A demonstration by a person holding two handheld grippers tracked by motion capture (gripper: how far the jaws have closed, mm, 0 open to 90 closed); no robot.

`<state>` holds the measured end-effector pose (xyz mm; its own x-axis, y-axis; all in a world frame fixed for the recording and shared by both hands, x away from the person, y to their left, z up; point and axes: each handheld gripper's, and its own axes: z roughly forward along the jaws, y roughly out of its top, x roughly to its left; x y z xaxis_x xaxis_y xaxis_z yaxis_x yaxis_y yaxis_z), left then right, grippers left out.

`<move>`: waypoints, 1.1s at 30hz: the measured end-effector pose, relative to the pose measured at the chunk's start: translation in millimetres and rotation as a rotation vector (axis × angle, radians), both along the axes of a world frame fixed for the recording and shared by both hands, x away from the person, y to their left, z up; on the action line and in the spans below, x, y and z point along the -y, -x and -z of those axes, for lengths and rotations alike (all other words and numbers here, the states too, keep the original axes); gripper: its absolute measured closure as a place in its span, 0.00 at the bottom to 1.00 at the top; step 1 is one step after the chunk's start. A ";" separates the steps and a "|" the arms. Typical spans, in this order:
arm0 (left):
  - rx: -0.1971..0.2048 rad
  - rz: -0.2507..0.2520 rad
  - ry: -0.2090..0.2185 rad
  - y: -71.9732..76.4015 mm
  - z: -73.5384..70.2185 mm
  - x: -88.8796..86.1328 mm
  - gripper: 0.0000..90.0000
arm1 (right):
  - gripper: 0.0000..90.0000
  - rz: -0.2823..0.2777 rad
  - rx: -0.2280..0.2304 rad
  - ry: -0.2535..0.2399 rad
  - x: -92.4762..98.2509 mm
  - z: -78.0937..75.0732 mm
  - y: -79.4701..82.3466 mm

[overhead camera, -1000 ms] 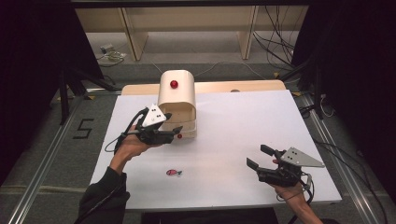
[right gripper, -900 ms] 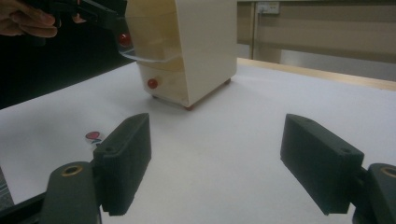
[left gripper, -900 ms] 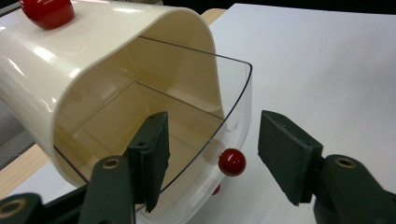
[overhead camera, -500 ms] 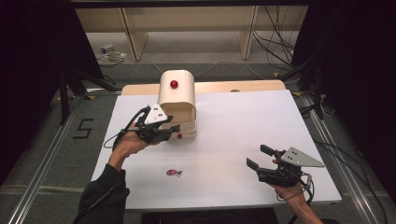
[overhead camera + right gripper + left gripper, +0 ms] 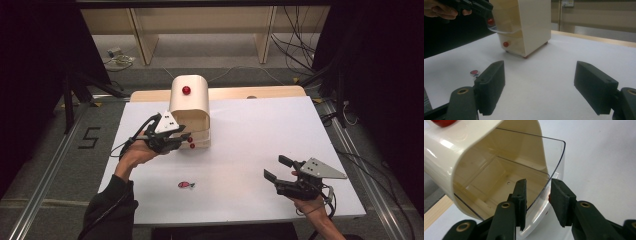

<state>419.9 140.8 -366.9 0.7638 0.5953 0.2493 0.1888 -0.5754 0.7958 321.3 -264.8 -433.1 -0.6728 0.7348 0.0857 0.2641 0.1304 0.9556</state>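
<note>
A cream box (image 5: 190,102) with a red knob on top (image 5: 186,90) stands at the table's back middle. Its upper drawer, with a clear front (image 5: 554,170), juts out a little. My left gripper (image 5: 181,142) is at that drawer; its jaws have just been closing. One pad (image 5: 521,200) is inside the clear front, the other (image 5: 560,205) outside against the drawer's red knob (image 5: 549,198), and a slim gap still shows. My right gripper (image 5: 277,167) rests open and empty near the front right (image 5: 539,87).
A small red and white object (image 5: 186,184) lies on the white tabletop (image 5: 260,125) in front of the box, also ahead of the right gripper's left jaw (image 5: 474,73). A lower drawer knob (image 5: 505,44) faces forward. A wooden board (image 5: 270,92) lies behind.
The left gripper's jaws have drawn closer together around the drawer front. Neither hand has shifted, and the right gripper is unchanged.
</note>
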 end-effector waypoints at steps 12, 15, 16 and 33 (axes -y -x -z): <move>0.007 0.009 -0.023 2.8 0.6 1.2 0.75 | 0.29 0.003 0.000 0.001 0.0 0.0 0.1; 0.008 0.007 -0.027 3.3 0.2 1.5 0.76 | 0.29 0.003 0.000 0.002 0.0 0.0 0.0; 0.008 0.007 -0.027 3.3 0.2 1.5 0.76 | 0.29 0.003 0.000 0.002 0.0 -0.1 0.1; 0.006 0.007 -0.032 5.7 -2.7 1.2 0.80 | 0.29 0.002 0.000 0.002 0.0 -0.2 0.5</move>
<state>414.2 139.6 -364.2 0.7663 0.5818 0.2725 0.1800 -0.6016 0.7783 320.8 -264.8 -433.0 -0.6711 0.7366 0.0841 0.2645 0.1319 0.9553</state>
